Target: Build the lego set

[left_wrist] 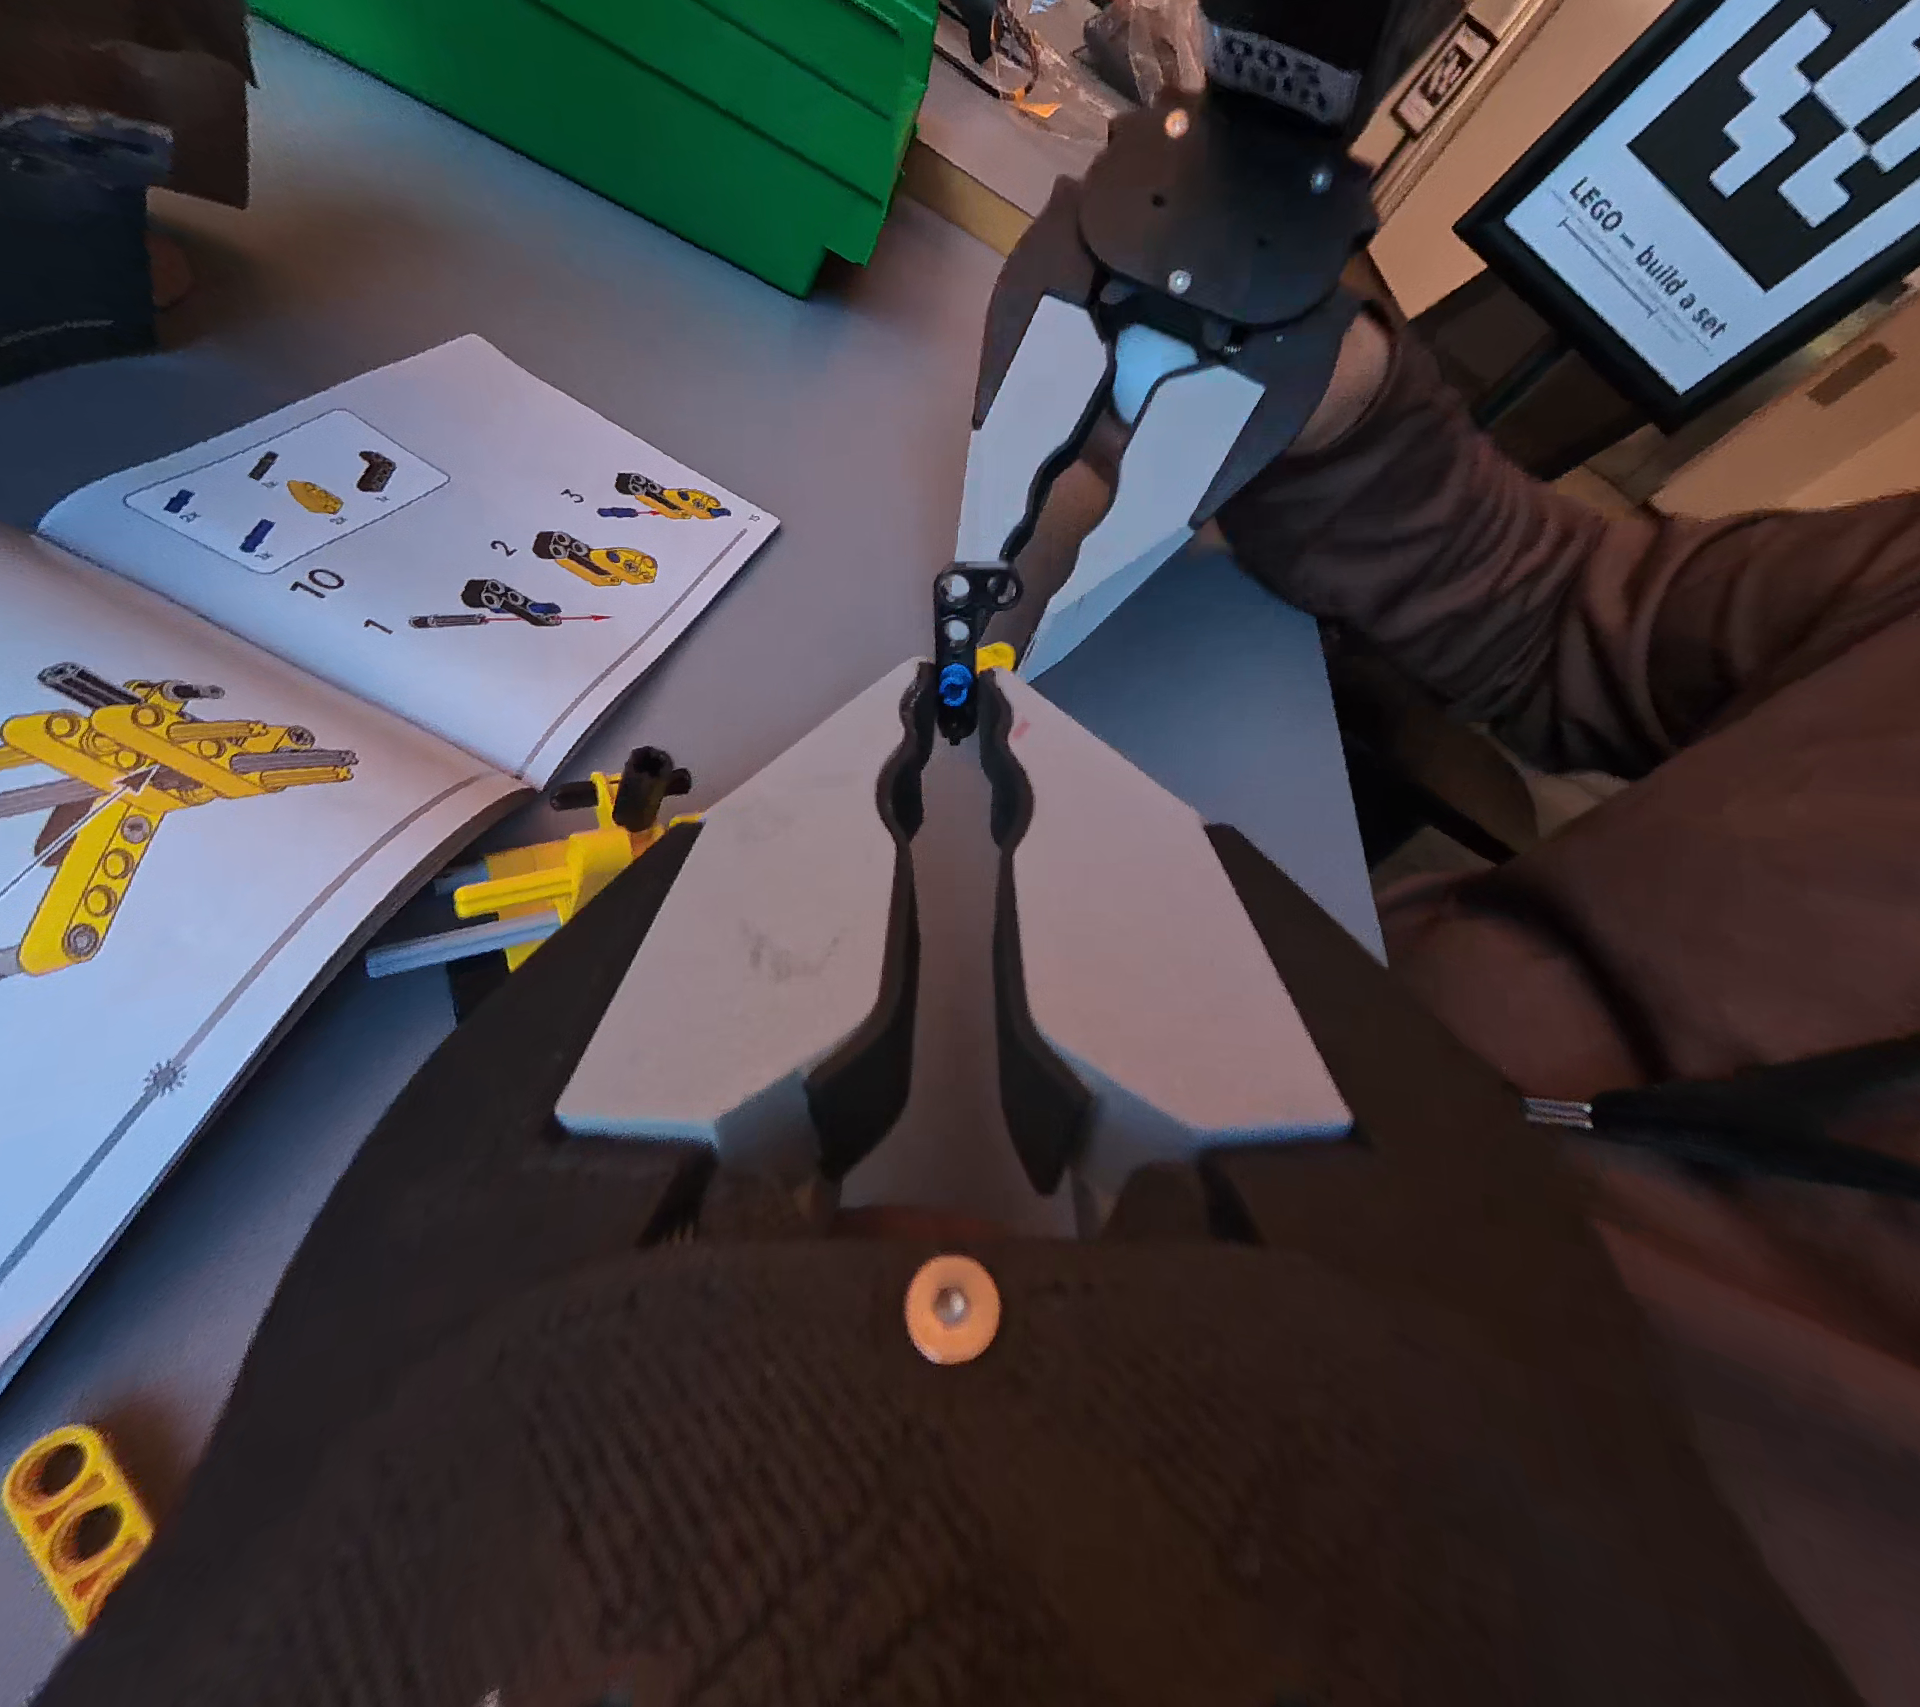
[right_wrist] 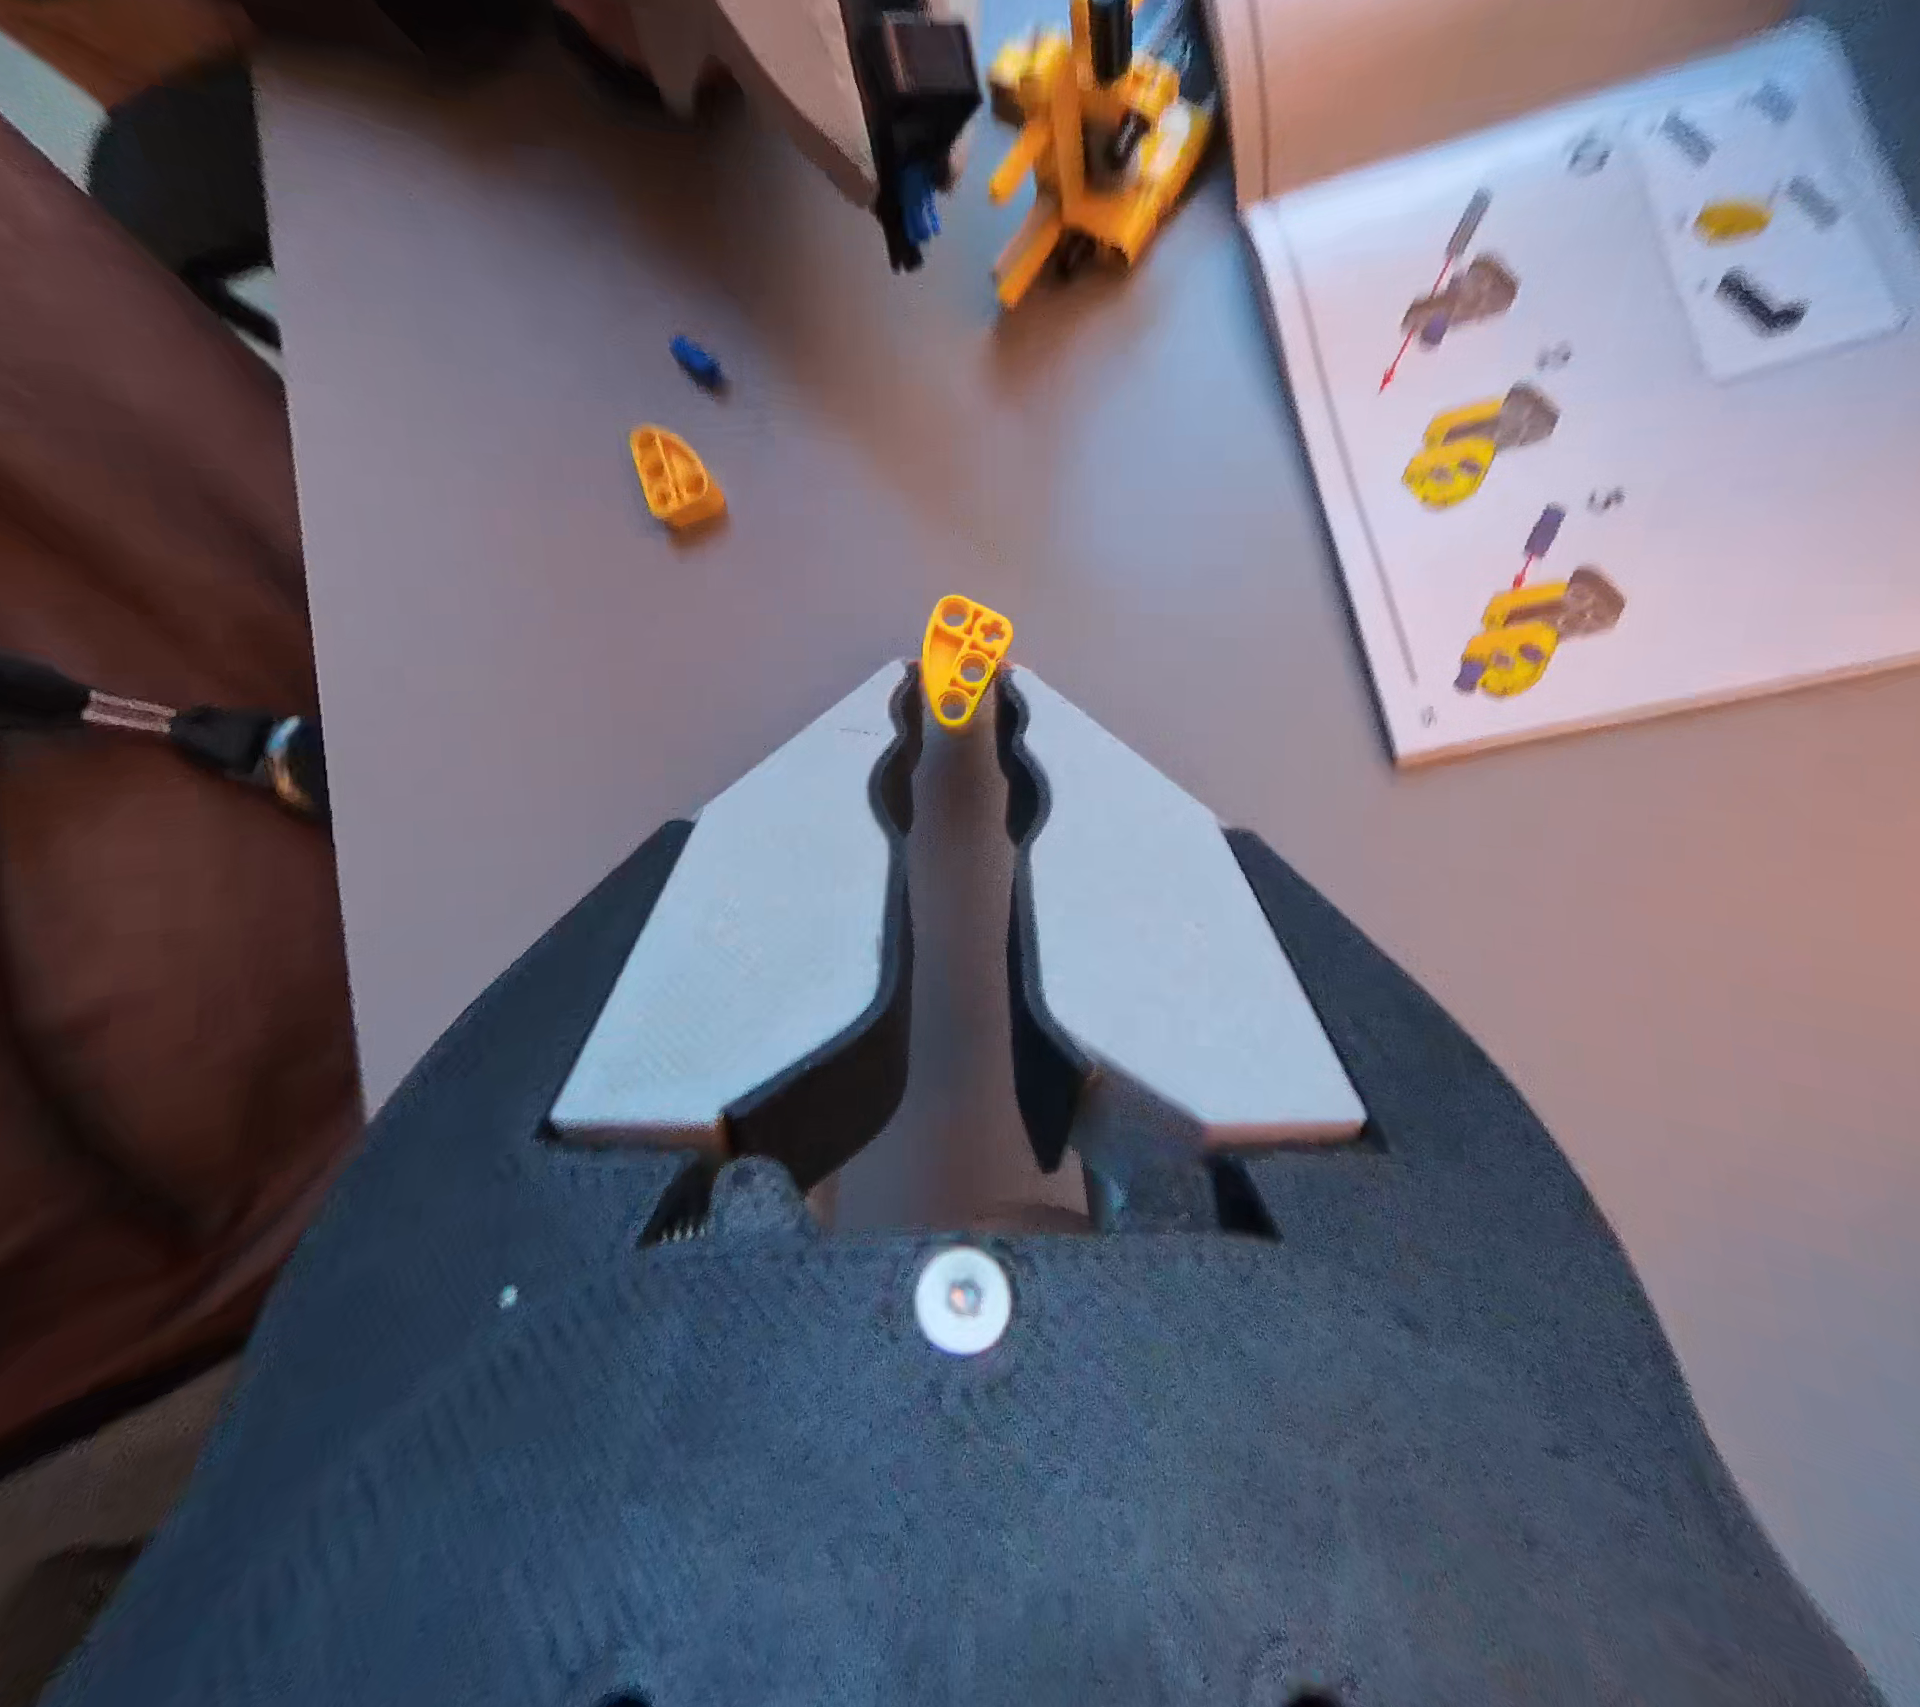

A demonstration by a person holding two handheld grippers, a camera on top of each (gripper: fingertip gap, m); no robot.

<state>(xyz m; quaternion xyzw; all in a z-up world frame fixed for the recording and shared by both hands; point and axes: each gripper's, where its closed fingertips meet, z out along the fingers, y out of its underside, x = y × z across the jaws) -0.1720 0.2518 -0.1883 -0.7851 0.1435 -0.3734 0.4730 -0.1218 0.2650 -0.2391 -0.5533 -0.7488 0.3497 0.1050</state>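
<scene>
Print shows on the framed sign (left_wrist: 1704, 130) and step numerals on the open instruction booklet (left_wrist: 416, 535).

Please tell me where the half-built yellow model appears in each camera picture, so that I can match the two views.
Left wrist view: the yellow model lies left of centre, at the booklet's near edge, partly hidden behind the left gripper.
Right wrist view: the yellow model is upper centre, blurred, just left of the booklet.
Shared landmark: the open instruction booklet beside it.
</scene>
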